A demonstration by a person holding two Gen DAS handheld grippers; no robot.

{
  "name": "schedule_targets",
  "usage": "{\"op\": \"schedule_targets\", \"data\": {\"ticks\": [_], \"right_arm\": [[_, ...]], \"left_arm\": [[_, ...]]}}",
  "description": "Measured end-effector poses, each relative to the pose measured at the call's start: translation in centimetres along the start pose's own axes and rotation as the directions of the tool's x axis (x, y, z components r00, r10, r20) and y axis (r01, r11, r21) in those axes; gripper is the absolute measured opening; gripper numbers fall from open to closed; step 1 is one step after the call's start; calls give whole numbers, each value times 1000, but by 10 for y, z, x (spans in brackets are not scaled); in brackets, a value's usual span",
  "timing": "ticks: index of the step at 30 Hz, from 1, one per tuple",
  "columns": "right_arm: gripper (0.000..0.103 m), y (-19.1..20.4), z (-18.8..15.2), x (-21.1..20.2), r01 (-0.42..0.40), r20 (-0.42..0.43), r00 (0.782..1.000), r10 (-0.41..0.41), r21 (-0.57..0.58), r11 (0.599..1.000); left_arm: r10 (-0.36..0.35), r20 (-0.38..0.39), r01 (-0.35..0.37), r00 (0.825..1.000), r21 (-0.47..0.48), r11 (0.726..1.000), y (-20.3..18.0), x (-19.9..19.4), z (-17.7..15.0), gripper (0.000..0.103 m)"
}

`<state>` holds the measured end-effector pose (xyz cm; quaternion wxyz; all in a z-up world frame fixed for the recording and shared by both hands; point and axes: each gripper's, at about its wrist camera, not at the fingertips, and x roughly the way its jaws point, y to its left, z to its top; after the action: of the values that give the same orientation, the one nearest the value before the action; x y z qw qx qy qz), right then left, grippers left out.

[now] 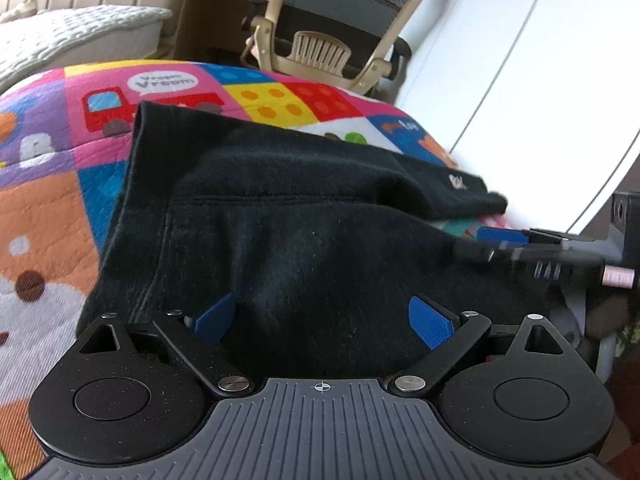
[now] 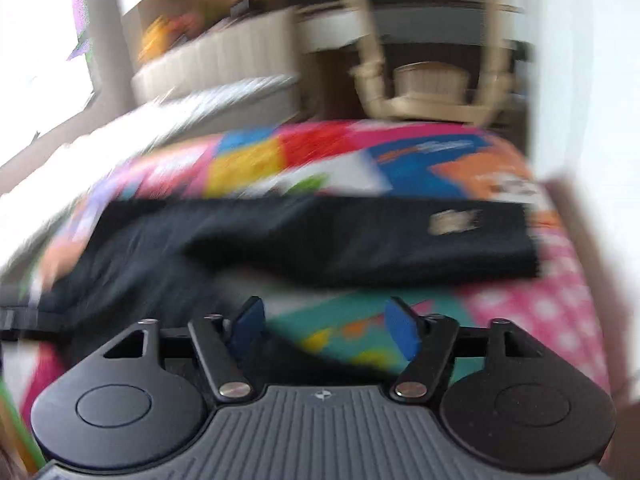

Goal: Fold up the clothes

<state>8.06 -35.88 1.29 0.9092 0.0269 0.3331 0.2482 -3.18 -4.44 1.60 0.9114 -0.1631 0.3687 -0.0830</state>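
Note:
A black garment [image 1: 304,216] lies partly folded on a colourful patchwork quilt [image 1: 52,208], with a sleeve or leg bearing a small white logo [image 1: 458,182] folded across the top. My left gripper [image 1: 320,316] is low over its near edge. The blue pads [image 1: 212,316] stand wide apart with black cloth lying loose between them. The right gripper's dark, blurred fingers [image 1: 520,256] reach in from the right edge. The right wrist view is motion-blurred. In it my right gripper [image 2: 324,326] is open over bare quilt [image 2: 532,312], just short of the garment [image 2: 360,240], with nothing between its pads.
A beige mesh office chair [image 1: 332,28] stands beyond the quilt's far edge, and shows in the right wrist view as well [image 2: 432,52]. A white wardrobe or wall [image 1: 520,60] runs along the right. A bed with a white textured cover [image 1: 60,36] lies at the back left.

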Motion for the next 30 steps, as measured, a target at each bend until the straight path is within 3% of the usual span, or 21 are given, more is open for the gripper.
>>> {"op": "schedule_targets", "data": {"ticks": [3, 6, 8, 10, 14, 19, 22, 24, 25, 26, 27, 30], "right_arm": [[49, -42, 9, -4, 90, 31, 995, -97, 182, 979], [44, -87, 8, 2, 129, 26, 988, -154, 415, 900], [44, -102, 7, 11, 124, 29, 987, -159, 494, 860], [42, -107, 10, 22, 119, 45, 985, -165, 517, 847], [15, -106, 20, 33, 98, 79, 984, -160, 511, 854], [7, -100, 10, -2, 62, 121, 984, -133, 463, 884], [8, -101, -6, -31, 65, 105, 987, -124, 449, 891], [12, -98, -16, -47, 108, 91, 983, -157, 400, 910], [27, -93, -22, -56, 146, 99, 977, -191, 348, 926], [50, -88, -27, -65, 179, 105, 970, -218, 293, 939], [57, -84, -33, -72, 192, 102, 970, -221, 238, 952], [58, -81, -48, -76, 157, 47, 984, -170, 207, 966]], "left_arm": [[37, 71, -36, 997, -11, 999, 5, -9, 6, 97], [108, 140, -108, 984, -4, 994, 9, -15, 17, 97], [143, 157, -143, 977, -10, 990, 12, -15, 24, 97], [160, 162, -160, 974, -14, 987, 14, -13, 29, 97], [172, 158, -172, 972, -14, 985, 15, -10, 31, 97], [197, 148, -196, 969, -18, 980, 23, -9, 27, 97], [201, 147, -199, 968, -26, 980, 28, -9, 26, 98], [203, 142, -201, 969, -29, 979, 31, -8, 25, 98], [205, 139, -203, 969, -28, 979, 31, -8, 25, 98], [209, 136, -207, 969, -27, 978, 32, -7, 24, 98], [212, 132, -211, 968, -25, 977, 32, -6, 23, 98], [227, 121, -226, 966, -19, 974, 32, -1, 20, 98]]}}
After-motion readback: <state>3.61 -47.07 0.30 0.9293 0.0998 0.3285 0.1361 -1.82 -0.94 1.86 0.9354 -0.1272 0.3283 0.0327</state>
